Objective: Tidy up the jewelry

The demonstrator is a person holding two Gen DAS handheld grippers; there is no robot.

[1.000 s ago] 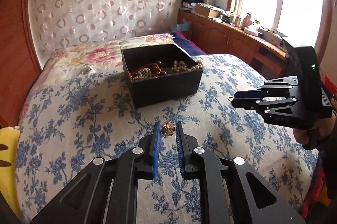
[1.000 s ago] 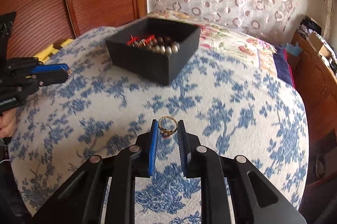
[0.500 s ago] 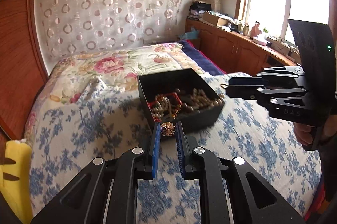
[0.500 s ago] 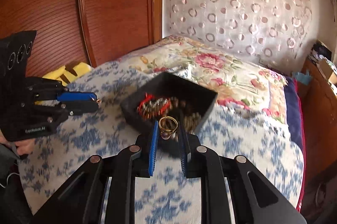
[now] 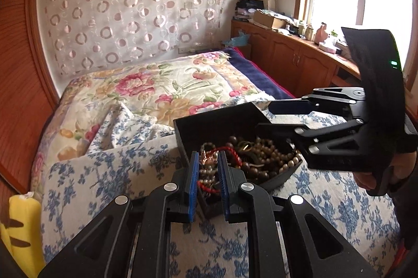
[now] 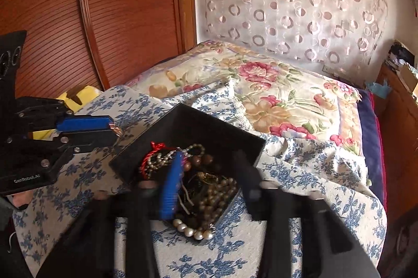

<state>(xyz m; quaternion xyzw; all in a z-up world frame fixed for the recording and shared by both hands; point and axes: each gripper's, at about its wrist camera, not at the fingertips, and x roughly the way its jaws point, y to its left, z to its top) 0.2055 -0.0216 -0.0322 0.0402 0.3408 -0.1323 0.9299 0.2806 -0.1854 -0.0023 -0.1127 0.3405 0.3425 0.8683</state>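
A black jewelry box [image 5: 222, 121] [image 6: 198, 126] sits on the blue-flowered bedspread, filled with bead strands, pearls [image 6: 193, 232] and a red cord [image 5: 230, 149]. My left gripper [image 5: 207, 160] is shut on a small rose-gold flower brooch [image 5: 208, 158] and holds it over the box's near edge. My right gripper [image 6: 211, 173] hangs over the box with its jaws wide apart and motion-blurred. A gold ring [image 6: 207, 177] lies among the beads below it. In the left wrist view the right gripper [image 5: 277, 118] reaches over the box from the right.
The box rests on a bed with a blue-flowered cover [image 5: 326, 202] and a rose-print quilt [image 5: 162, 84] behind. A wooden headboard [image 6: 104, 16] stands at the left, a yellow cushion [image 5: 18, 231] at the bed's edge, and wooden cabinets [image 5: 287, 61] under the window.
Both grippers moved forward over the box. My right gripper opened and the gold ring dropped into the box. My left gripper still holds the brooch.
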